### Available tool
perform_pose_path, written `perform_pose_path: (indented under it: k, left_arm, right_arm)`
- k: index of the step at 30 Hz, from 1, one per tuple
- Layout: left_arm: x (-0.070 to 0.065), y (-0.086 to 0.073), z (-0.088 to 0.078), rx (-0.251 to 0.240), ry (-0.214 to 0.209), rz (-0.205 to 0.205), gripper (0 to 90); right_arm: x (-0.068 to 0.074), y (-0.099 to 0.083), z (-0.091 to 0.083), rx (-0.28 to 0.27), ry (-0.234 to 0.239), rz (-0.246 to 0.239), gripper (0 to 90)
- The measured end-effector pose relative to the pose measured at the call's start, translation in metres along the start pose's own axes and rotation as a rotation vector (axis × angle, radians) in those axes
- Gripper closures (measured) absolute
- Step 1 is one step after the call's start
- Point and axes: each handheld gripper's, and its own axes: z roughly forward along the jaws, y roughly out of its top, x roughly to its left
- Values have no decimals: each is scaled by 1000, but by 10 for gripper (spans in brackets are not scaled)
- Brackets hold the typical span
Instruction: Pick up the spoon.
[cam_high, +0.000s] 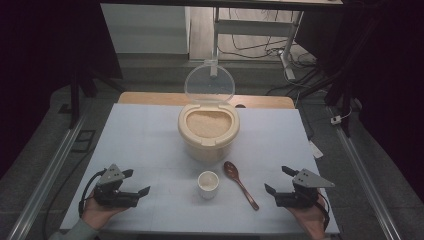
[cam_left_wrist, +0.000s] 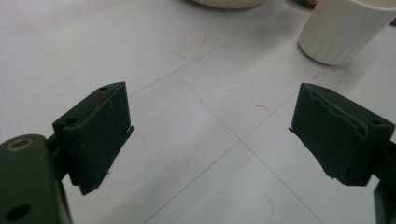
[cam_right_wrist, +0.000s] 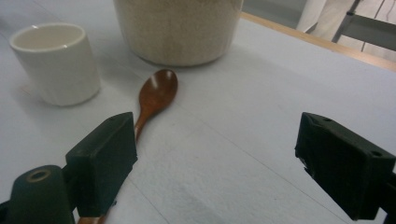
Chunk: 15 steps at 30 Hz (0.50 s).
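Note:
A cream container full of grain stands mid-table with its clear lid flipped up behind it. In front of it sit a small white cup and a brown wooden spoon. My left gripper rests open at the front left, well left of the cup. My right gripper rests open at the front right, close to the spoon handle. In the right gripper view the spoon lies ahead past the left jaw, with the cup and the container beyond. Nothing sits between either pair of jaws.
The table is covered with a pale sheet, with a wooden edge at the back. Metal rails run along both sides on the floor. A desk frame and cables stand behind the table.

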Motion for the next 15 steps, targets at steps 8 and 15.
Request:
perform_pose_path:
  k: [8,15]
  left_arm:
    - [3,2,5,3,10,20,120]
    - [0,0,4,10,-2,12,120]
  right_arm:
    - [-5,0,1,22,-8,44,165]
    - [1,2,4,53,-4,32,197]
